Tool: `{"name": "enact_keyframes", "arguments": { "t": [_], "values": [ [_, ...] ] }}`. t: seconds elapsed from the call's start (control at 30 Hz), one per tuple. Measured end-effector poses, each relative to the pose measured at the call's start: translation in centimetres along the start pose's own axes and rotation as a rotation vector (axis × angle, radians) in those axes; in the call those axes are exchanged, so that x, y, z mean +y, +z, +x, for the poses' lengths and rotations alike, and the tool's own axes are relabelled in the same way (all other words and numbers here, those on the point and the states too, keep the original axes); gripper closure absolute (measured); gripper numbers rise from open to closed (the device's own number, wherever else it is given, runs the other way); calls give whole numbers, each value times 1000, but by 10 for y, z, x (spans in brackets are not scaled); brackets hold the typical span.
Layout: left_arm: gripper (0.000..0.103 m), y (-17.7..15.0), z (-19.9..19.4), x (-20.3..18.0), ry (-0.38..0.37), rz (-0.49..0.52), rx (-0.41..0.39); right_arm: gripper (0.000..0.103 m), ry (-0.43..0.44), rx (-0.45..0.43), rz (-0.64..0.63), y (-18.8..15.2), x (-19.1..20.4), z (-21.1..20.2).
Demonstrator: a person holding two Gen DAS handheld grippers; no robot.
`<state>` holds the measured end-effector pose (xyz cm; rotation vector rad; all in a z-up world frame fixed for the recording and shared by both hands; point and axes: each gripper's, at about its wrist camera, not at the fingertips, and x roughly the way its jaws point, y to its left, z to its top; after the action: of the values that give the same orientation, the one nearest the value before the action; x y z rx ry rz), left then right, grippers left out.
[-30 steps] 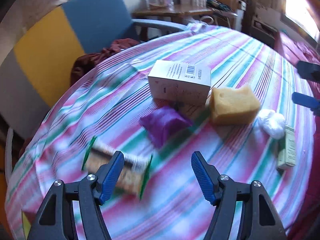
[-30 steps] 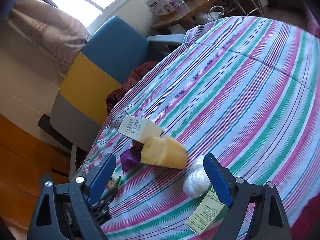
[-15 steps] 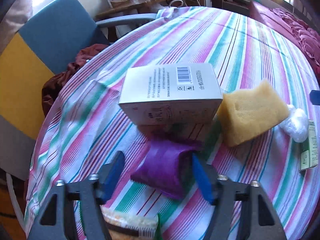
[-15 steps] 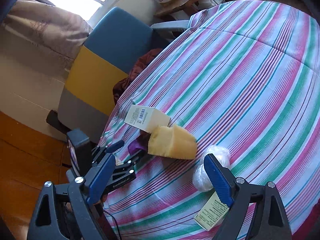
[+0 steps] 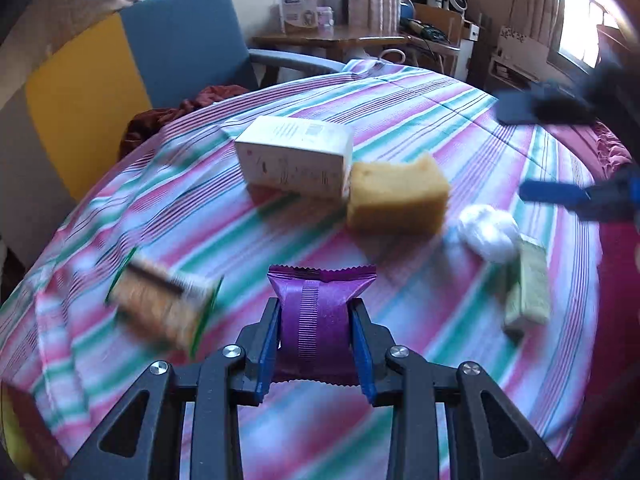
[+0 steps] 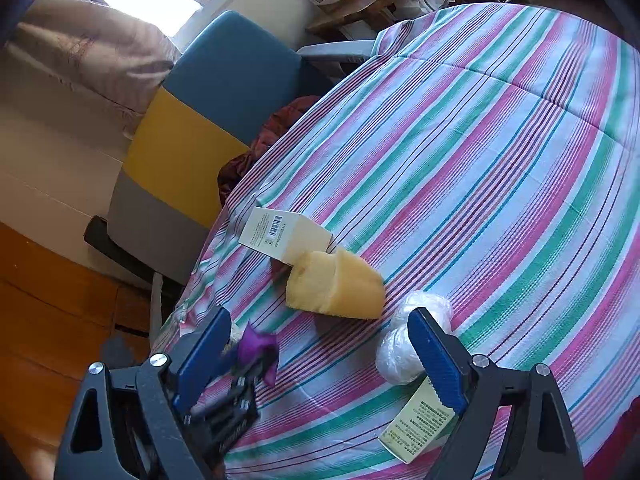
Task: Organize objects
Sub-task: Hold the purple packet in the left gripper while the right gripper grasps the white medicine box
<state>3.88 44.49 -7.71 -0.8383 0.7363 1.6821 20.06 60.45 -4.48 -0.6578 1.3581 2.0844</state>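
A striped tablecloth (image 5: pixel 420 120) covers the round table. On it, a white box (image 5: pixel 294 156) touches a yellow sponge (image 5: pixel 396 198), with a white bag (image 5: pixel 486 232) nearby. The left gripper (image 5: pixel 316 344) pinches a purple packet (image 5: pixel 320 308); the right gripper (image 6: pixel 320 356) stands wide, empty.
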Motion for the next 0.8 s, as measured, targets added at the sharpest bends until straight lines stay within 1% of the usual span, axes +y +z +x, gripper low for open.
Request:
{"name": "enact_keyframes", "arguments": {
  "t": [0.03, 0.13, 0.2, 0.27, 0.33, 0.37, 0.5, 0.6, 0.8],
  "values": [
    [70, -10, -9, -2, 10, -13, -7, 12, -5, 3, -9, -1, 1, 1],
    [70, -46, -32, -3, 32, -100, -13, 12, -20, 19, -41, -3, 6, 5],
    [70, -68, -40, 4, 46, -182, -2, 12, -32, 27, -68, -6, 10, 7],
    [70, -88, -47, 12, 67, -244, -8, 12, -48, 33, -104, -9, 15, 9],
    [71, -106, -49, 17, 83, -285, 2, 12, -66, 44, -148, -12, 22, 14],
    [71, -112, -51, 21, 79, -302, -15, 12, -75, 53, -176, -15, 27, 17],
    [71, -114, -50, 24, 77, -295, -29, 12, -104, 76, -289, -23, 48, 26],
    [71, -116, -50, 24, 68, -304, -35, 12, -133, 89, -377, -21, 66, 37],
    [71, -120, -49, 29, 33, -339, -51, 12, -239, 88, -576, 12, 104, 76]
  ]
}}
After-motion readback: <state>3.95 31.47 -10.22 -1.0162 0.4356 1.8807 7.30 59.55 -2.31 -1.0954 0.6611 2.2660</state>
